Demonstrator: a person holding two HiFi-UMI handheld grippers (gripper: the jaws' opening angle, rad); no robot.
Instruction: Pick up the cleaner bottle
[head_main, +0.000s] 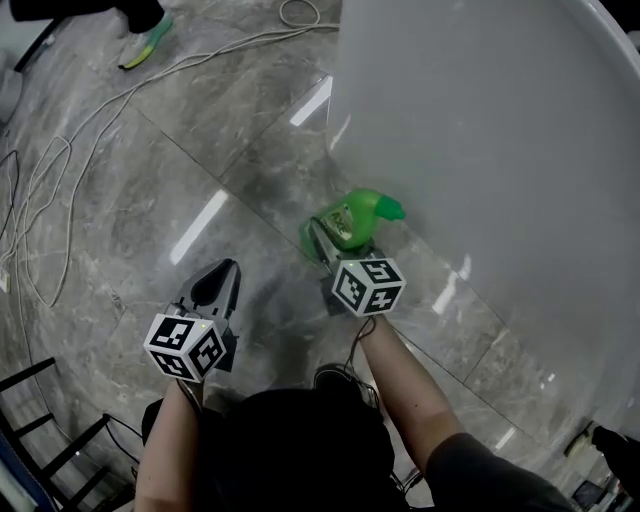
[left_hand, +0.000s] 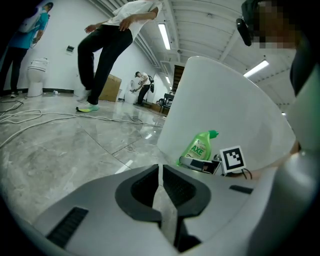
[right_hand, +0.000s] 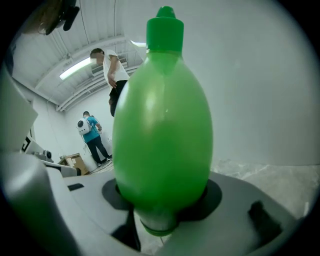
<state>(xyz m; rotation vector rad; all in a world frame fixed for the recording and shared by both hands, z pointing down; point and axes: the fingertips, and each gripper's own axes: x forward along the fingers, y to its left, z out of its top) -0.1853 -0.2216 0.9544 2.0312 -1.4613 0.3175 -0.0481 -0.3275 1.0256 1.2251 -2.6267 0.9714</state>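
Nearest the lens, dark clothing (head_main: 290, 450) is seen at the bottom centre of the head view, with a bare forearm reaching up the frame on each side of it. At the lower left edge a black metal frame (head_main: 40, 430) is shown, and pale cables (head_main: 60, 200) are strung over the grey marble-look floor (head_main: 150, 230) up the left side. A yellow-green shoe (head_main: 145, 45) is caught in the upper left corner.

Left of centre, the left gripper (head_main: 222, 270) is held over bare floor behind its marker cube (head_main: 185, 345). In the left gripper view its jaws are brought together to a thin slit, and nothing is gripped between them (left_hand: 161, 172).

Just right of centre, the right gripper (head_main: 330, 240) is clamped on the cleaner bottle (head_main: 352, 218). In the right gripper view the dark pads (right_hand: 112, 192) are pressed against the lower body of the green bottle (right_hand: 162, 135), whose cap is uppermost. In the head view the cap is pointed toward the right, close beside the white tub (head_main: 480, 150) by which the upper right of the frame is filled.
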